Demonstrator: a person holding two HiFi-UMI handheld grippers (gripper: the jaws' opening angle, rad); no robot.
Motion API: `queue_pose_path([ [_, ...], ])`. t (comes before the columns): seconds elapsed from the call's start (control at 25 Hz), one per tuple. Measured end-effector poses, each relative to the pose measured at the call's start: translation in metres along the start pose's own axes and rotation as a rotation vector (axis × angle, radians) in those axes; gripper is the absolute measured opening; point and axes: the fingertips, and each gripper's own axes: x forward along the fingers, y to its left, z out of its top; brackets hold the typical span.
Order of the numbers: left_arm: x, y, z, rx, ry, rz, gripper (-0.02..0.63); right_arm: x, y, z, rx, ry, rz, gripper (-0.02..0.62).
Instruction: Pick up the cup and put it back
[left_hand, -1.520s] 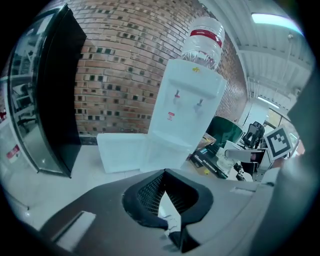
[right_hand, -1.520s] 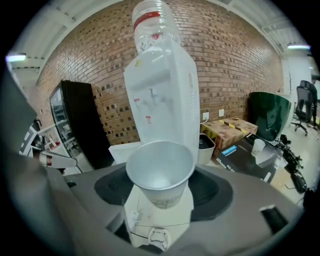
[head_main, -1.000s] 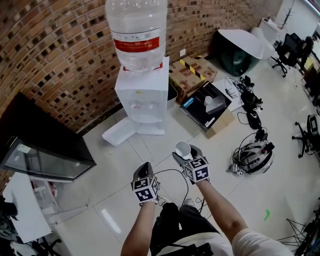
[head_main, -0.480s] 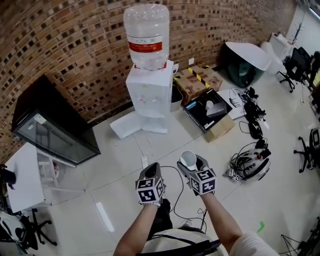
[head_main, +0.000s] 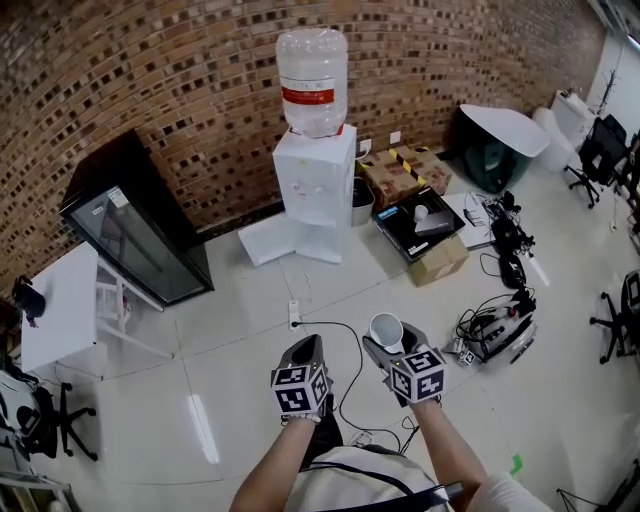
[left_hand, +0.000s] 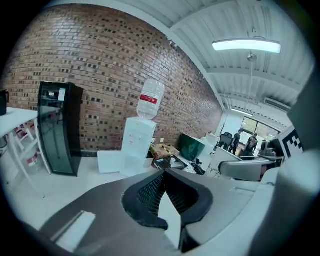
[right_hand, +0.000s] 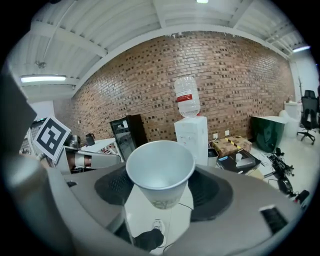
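Note:
A white paper cup (head_main: 385, 329) (right_hand: 160, 172) stands upright and empty between the jaws of my right gripper (head_main: 389, 339) (right_hand: 161, 192), which is shut on it, held in the air above the floor. To its left at about the same height, my left gripper (head_main: 304, 352) (left_hand: 167, 197) holds nothing, and its dark pads touch at the tips. The white water dispenser (head_main: 315, 177) (right_hand: 192, 135) (left_hand: 136, 147) with its big bottle (head_main: 312, 78) stands far ahead against the brick wall.
A black glass-door cabinet (head_main: 135, 228) and a white table (head_main: 55, 310) stand at the left. Cardboard boxes (head_main: 412, 195), a dark green bin (head_main: 495, 145), cables and gear (head_main: 500, 320) lie at the right. A power strip with cord (head_main: 294, 314) lies on the tiled floor ahead.
The view has drawn back from the dispenser, which now looks smaller and farther. Both grippers have come back with me, the right one still shut on the cup.

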Motion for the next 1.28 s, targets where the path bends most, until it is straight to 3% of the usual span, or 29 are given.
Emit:
queue_pose_path([
  [0.24,-0.042,-0.016,-0.008,0.008,-0.044,0.012,0.0,-0.04,0.027,-0.008,-0.024,-0.01,0.006,0.336],
  [0.48,-0.051,-0.027,-0.01,0.028,-0.048,0.015,0.0,-0.044,0.042,-0.004,-0.082,-0.003,0.004,0.334],
  [1.28,-0.047,-0.025,0.005,0.012,-0.079,0.03,0.0,-0.052,0.029,0.013,-0.061,-0.019,-0.004,0.331],
])
